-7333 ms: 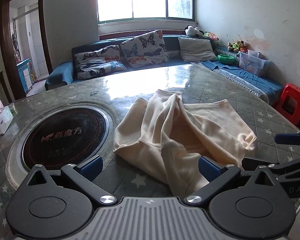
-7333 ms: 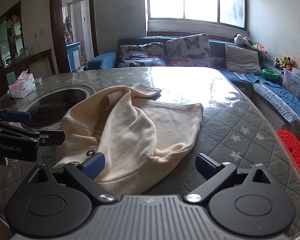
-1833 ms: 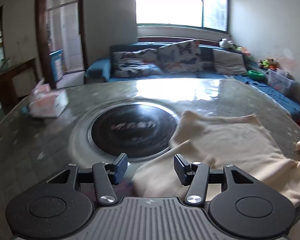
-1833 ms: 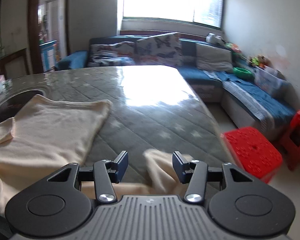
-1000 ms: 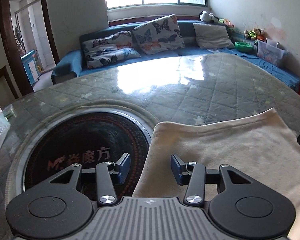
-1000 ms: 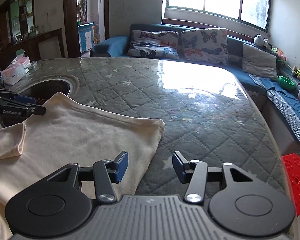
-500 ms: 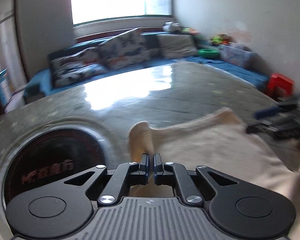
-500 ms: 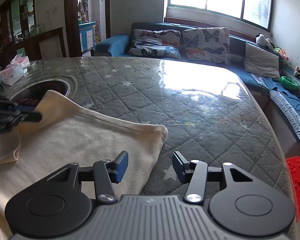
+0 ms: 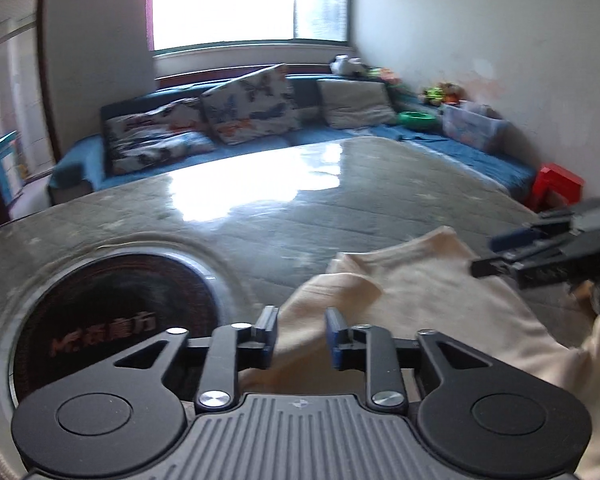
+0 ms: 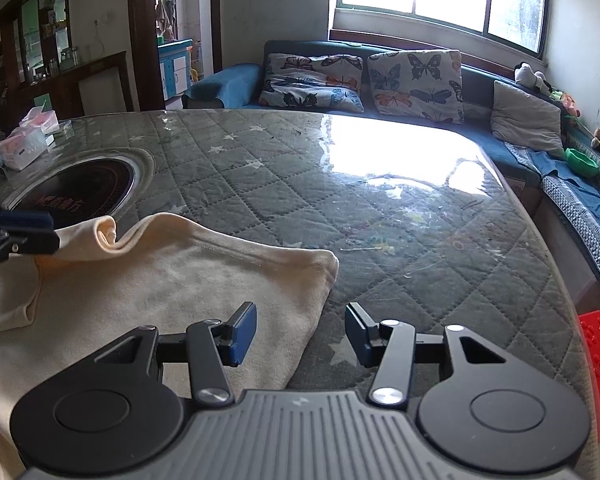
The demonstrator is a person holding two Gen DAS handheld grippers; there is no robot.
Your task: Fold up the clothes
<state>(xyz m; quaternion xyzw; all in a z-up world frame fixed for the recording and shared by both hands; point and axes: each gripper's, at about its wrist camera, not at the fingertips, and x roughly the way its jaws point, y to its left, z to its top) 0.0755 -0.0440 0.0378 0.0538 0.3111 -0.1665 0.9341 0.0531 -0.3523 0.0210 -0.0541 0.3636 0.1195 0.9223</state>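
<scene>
On quilted table (image 10: 380, 208), cream garment (image 10: 180, 280); L gripper (image 9: 299, 338) jaws opening.

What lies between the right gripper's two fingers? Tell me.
In the right wrist view, the right gripper stands open over the cream garment's right edge and bare quilted table cover.

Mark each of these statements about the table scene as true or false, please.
1. The cloth is cream-coloured. True.
2. A red kettle stands on the cooktop. False: nothing stands on it.
3. The right gripper has its jaws apart, with nothing between them. True.
4. The cloth hangs on the sofa. False: it lies on the table.
5. The left gripper is opening, with the cloth's corner lying loose between its jaws. True.
</scene>
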